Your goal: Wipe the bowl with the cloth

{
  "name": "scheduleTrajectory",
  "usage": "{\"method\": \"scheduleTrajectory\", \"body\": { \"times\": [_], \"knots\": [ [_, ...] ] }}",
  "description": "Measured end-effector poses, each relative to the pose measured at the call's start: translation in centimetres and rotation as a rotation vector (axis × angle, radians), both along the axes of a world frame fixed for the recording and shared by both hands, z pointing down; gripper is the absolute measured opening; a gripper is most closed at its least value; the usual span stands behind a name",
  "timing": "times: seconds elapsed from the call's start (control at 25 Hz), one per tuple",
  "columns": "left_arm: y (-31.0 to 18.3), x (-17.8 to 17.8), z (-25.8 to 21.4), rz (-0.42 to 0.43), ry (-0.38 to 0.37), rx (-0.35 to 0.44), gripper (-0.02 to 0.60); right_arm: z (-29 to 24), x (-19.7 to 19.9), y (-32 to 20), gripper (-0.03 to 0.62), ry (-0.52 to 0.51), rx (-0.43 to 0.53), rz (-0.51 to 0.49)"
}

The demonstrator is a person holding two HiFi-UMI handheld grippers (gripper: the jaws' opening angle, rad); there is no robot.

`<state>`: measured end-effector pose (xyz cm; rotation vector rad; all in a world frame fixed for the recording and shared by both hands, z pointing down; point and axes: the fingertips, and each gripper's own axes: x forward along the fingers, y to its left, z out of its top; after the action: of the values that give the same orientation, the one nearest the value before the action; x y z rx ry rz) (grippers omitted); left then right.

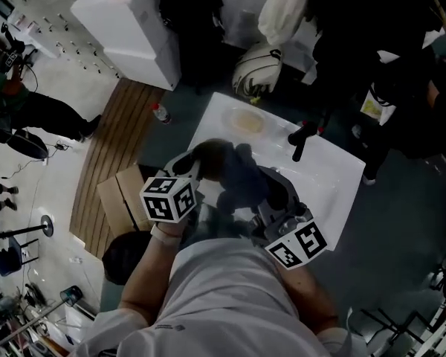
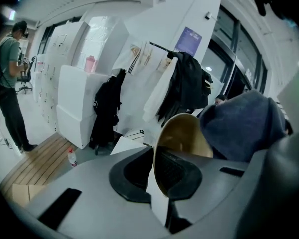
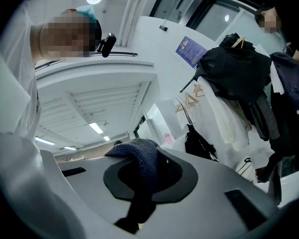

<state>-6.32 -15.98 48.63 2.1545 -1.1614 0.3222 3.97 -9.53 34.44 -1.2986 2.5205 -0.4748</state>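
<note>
Evidently mid-wipe: bowl (image 2: 182, 133) is held on edge above the table (image 1: 334, 181), rim clamped in the left gripper (image 2: 162, 180); cloth (image 2: 241, 126) is pinched in the right gripper (image 3: 142, 183) and laid against the bowl's side; share already wiped cannot be judged. Cloth-to-bowl contact is shown only by the left gripper view; the right gripper view shows cloth alone; the head view adds the table below.

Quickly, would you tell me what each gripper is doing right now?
The left gripper is shut on the bowl.
The right gripper is shut on the cloth.
</note>
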Motion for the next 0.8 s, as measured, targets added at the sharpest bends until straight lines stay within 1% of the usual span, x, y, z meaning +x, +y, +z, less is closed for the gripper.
{"method": "scheduleTrajectory", "body": {
  "times": [0.12,0.28,0.4,0.56,0.68,0.8],
  "knots": [
    [-0.8,1.6,-0.5,0.068,0.030,0.000,0.021,0.9,-0.6,-0.4,0.037,0.036,-0.012,0.027],
    [-0.9,4.0,-0.8,0.153,0.058,-0.001,0.021,2.2,-0.1,-0.8,0.037,0.102,-0.029,0.087],
    [-0.6,5.9,-1.0,0.213,0.082,-0.008,0.021,3.5,0.6,-1.3,0.037,0.188,-0.050,0.150],
    [0.2,7.9,-1.8,0.296,0.103,-0.008,0.023,5.1,2.1,-1.9,0.037,0.310,-0.106,0.256],
    [0.8,8.8,-2.1,0.344,0.099,0.000,0.023,6.2,3.2,-2.1,0.037,0.385,-0.150,0.310],
    [1.2,9.3,-2.4,0.381,0.080,0.016,0.042,7.2,3.7,-2.4,0.037,0.474,-0.189,0.341]
  ]
}}
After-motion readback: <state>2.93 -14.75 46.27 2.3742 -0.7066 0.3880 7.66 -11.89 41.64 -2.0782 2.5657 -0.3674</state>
